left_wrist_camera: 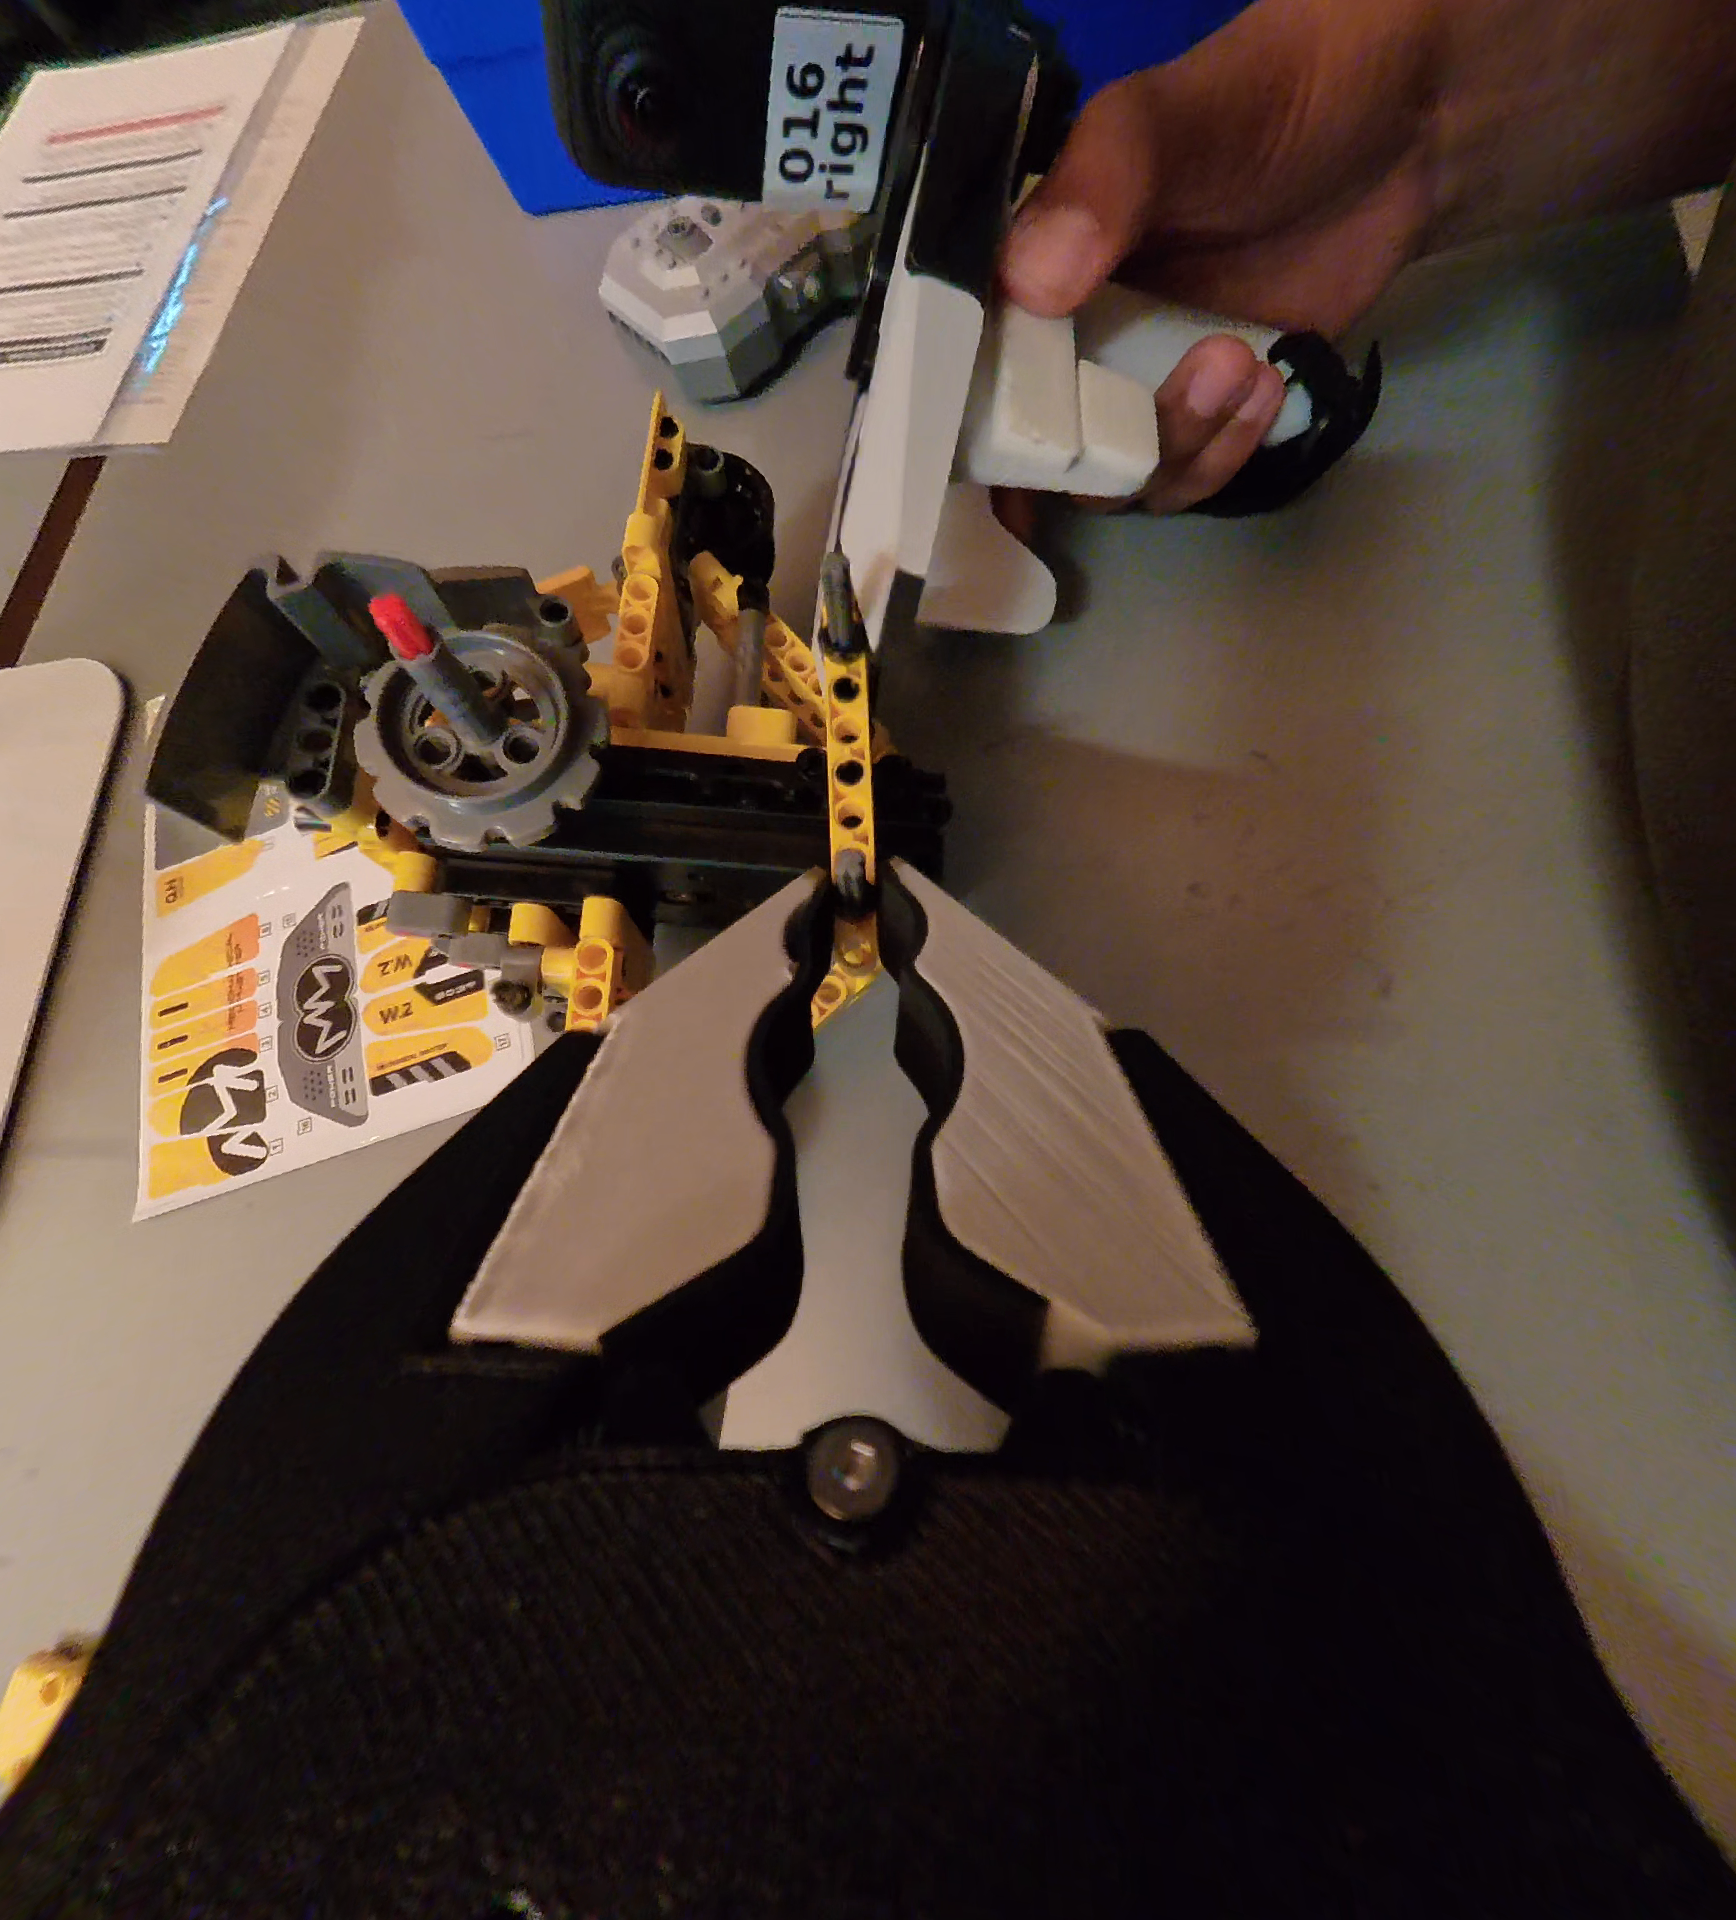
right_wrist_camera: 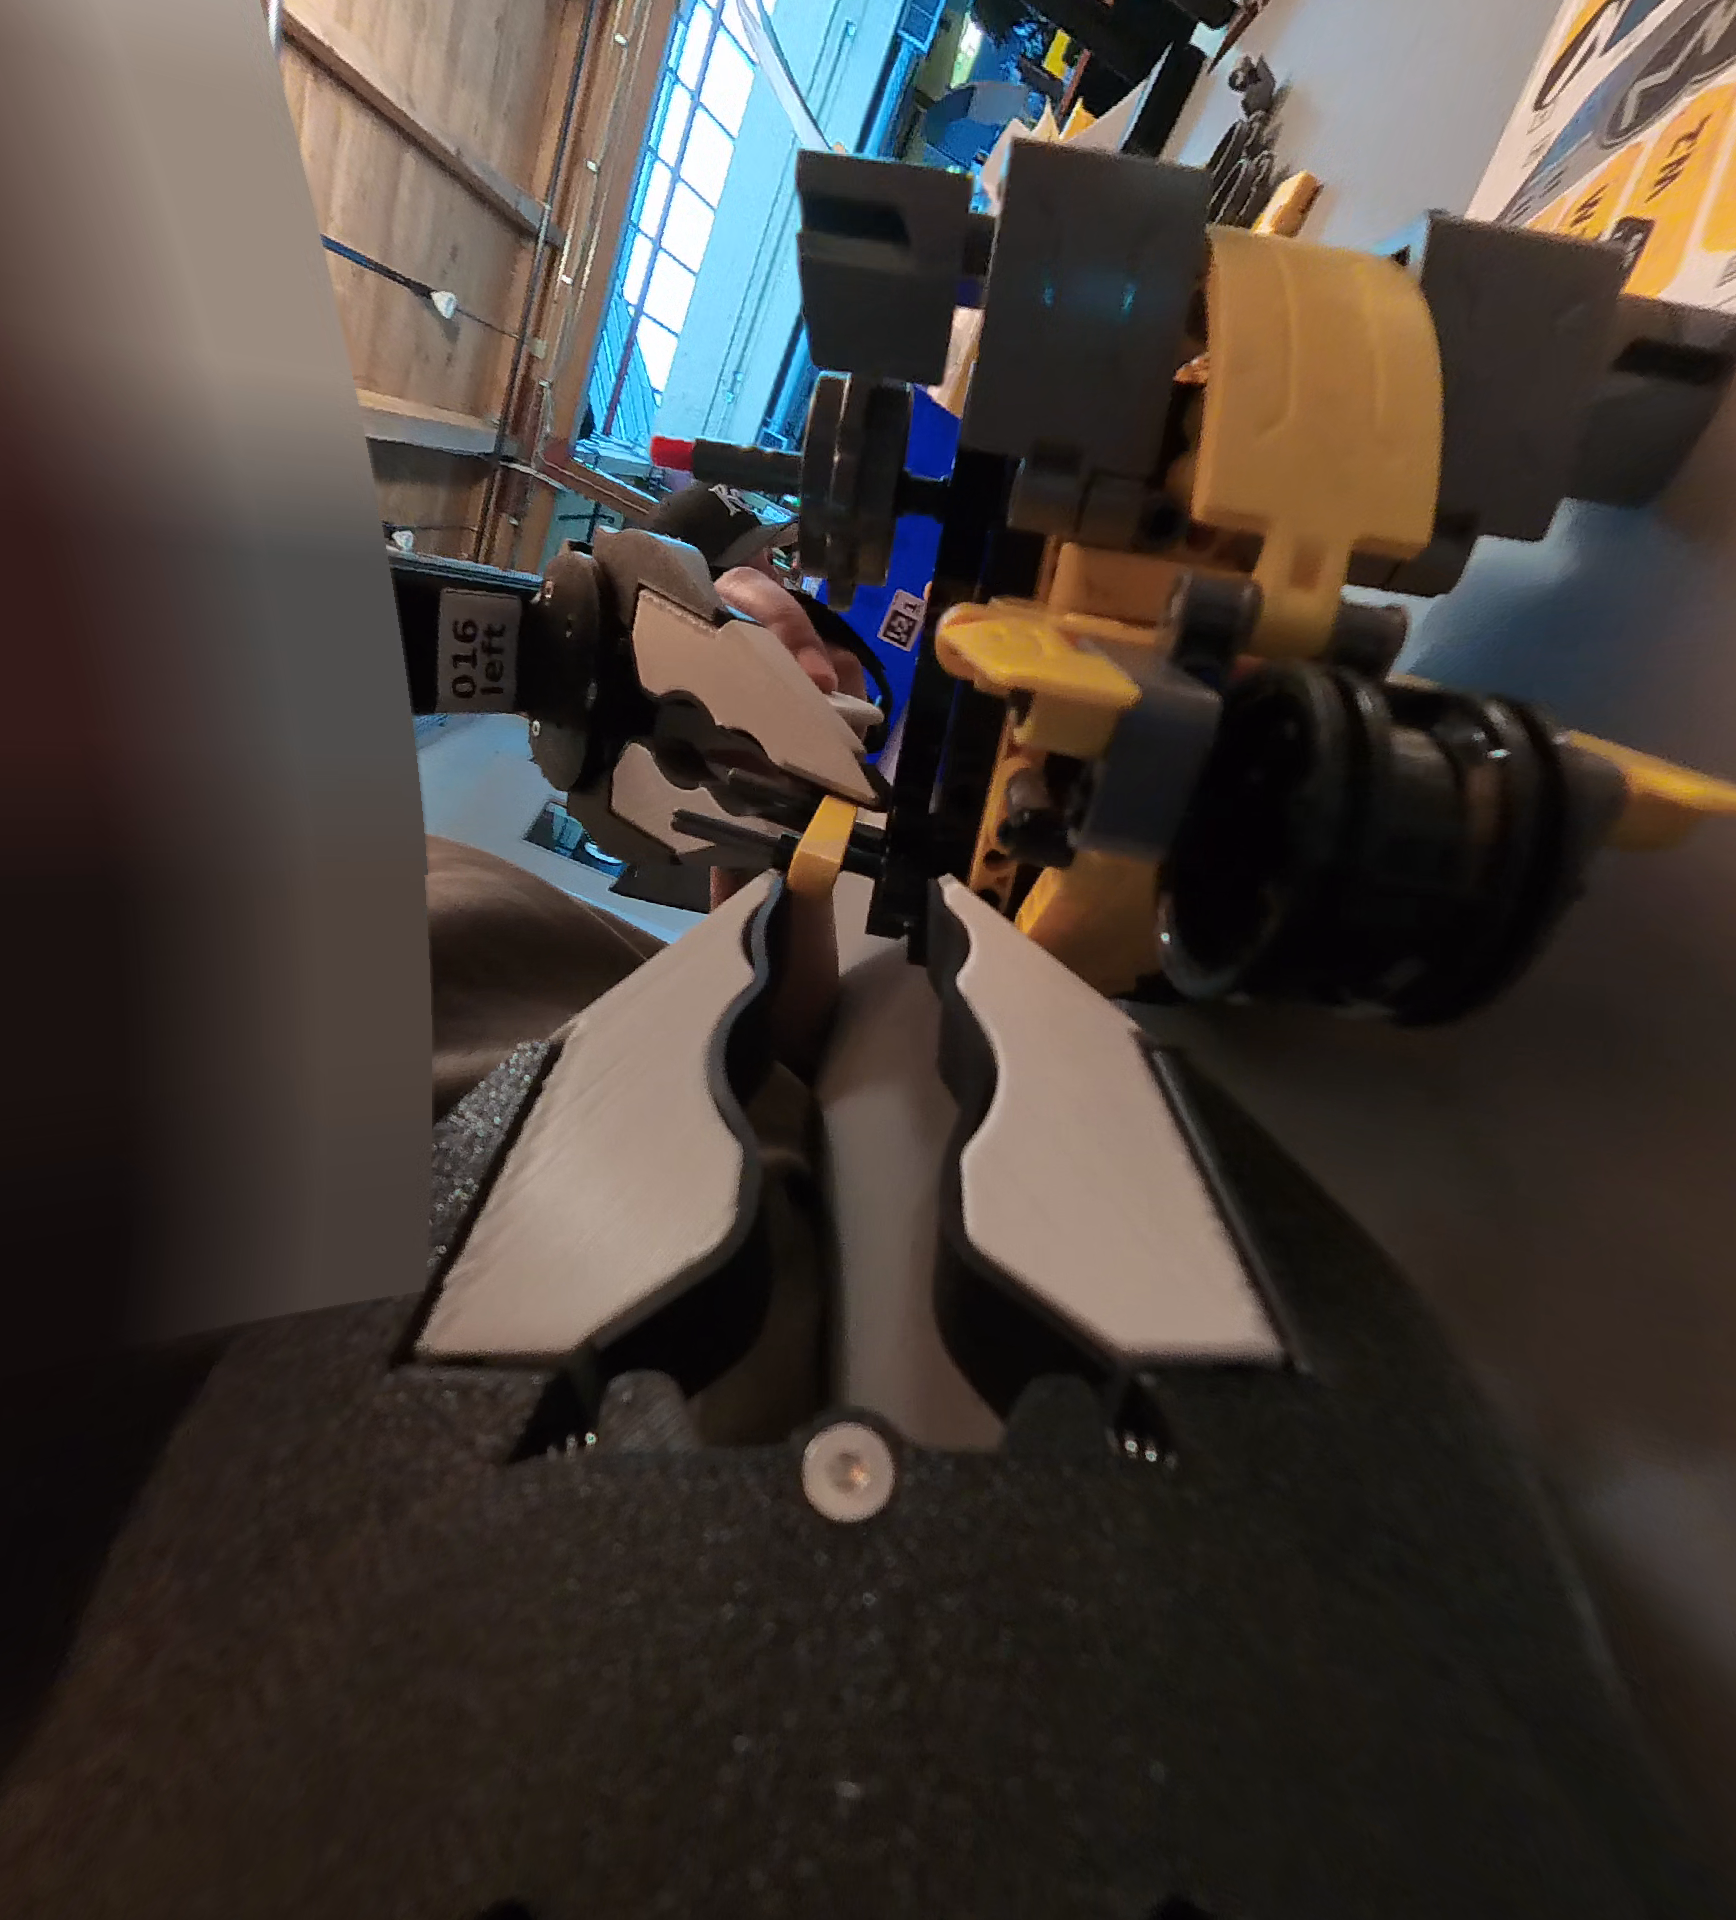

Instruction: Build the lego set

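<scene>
The left gripper (left_wrist_camera: 851, 891) fingers are clamped on a long yellow plastic beam with holes (left_wrist_camera: 849, 748) of the yellow-black brick vehicle model (left_wrist_camera: 573, 748) on the grey table (left_wrist_camera: 1259, 935). The right gripper (right_wrist_camera: 859, 899) fingers stand apart at the beam's 12 o'clock end.

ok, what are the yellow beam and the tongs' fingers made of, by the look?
Yellow beam: likely moulded plastic, smooth, slightly glossy, with a row of round holes. Left tongs fingers: probably 3D-printed plastic, matte white with fine layer lines; wavy black inner lining, maybe rubber.

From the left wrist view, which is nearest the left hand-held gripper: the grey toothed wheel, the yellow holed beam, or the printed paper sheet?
1. Yellow holed beam: clamped at the left hand-held gripper tips.
2. Grey toothed wheel: left of the beam, on the model.
3. Printed paper sheet: far top-left corner.
</scene>
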A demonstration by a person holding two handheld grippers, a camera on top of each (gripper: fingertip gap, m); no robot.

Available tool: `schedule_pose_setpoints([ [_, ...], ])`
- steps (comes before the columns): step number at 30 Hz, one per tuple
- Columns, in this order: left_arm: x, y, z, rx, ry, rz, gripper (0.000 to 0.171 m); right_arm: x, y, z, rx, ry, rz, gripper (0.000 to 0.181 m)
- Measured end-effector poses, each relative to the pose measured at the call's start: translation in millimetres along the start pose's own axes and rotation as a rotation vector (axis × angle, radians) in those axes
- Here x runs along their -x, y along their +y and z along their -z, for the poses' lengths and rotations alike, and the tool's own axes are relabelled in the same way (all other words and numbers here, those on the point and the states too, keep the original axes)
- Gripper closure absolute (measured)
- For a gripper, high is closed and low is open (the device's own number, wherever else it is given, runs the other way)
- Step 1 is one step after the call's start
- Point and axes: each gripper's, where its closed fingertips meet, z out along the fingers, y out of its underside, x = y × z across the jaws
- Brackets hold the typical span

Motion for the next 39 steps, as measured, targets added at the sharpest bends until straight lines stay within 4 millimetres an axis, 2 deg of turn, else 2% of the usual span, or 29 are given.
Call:
schedule_pose_setpoints([
  [5,1.0,1.9,0.6,0.023,-0.017,-0.024,0.166,0.1,-8.3,8.9,-0.041,-0.009,-0.036,0.148],
  [20,3.6,2.6,2.5,0.074,-0.067,-0.088,0.166,-0.1,-2.7,4.1,-0.003,-0.021,-0.113,0.155],
  [26,3.5,2.8,2.7,0.068,-0.060,-0.079,0.166,-0.2,-2.3,3.7,0.012,0.017,-0.075,0.157],
  [39,3.4,2.6,2.7,0.051,0.029,0.023,0.166,-0.6,-3.4,3.0,-0.011,0.055,-0.126,0.155],
])
